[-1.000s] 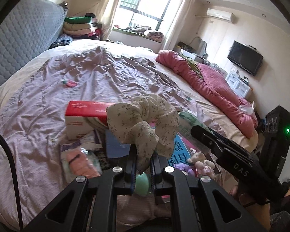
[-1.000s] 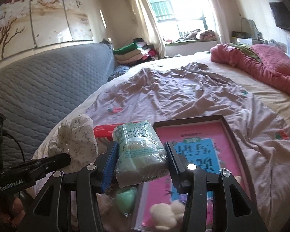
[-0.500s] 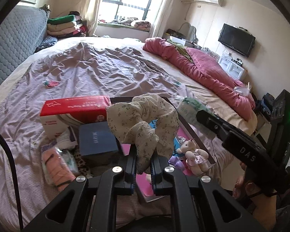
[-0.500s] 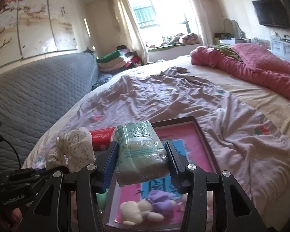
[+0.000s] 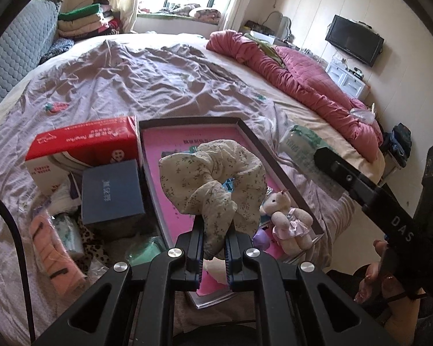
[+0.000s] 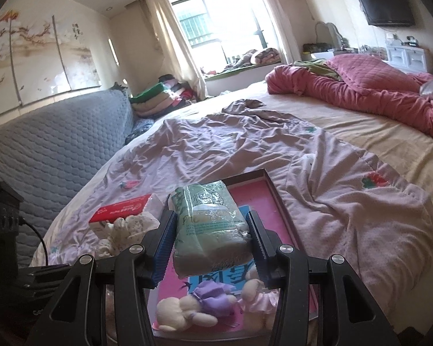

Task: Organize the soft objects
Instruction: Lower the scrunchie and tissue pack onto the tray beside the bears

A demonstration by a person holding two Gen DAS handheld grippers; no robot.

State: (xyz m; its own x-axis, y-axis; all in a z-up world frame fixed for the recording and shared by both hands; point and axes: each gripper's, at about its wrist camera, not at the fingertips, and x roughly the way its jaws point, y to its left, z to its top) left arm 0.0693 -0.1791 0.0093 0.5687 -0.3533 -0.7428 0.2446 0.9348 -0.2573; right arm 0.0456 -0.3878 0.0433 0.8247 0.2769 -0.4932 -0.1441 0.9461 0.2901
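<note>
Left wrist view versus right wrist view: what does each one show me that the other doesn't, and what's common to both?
Only the left wrist view shows the dark blue box, the clutter beside it and the left gripper shut on the floral scrunchie. Only the right wrist view shows the wall painting and the right gripper clamping the green wipes pack. Both show the pink tray, the plush bears, the red box and the red quilt.
</note>
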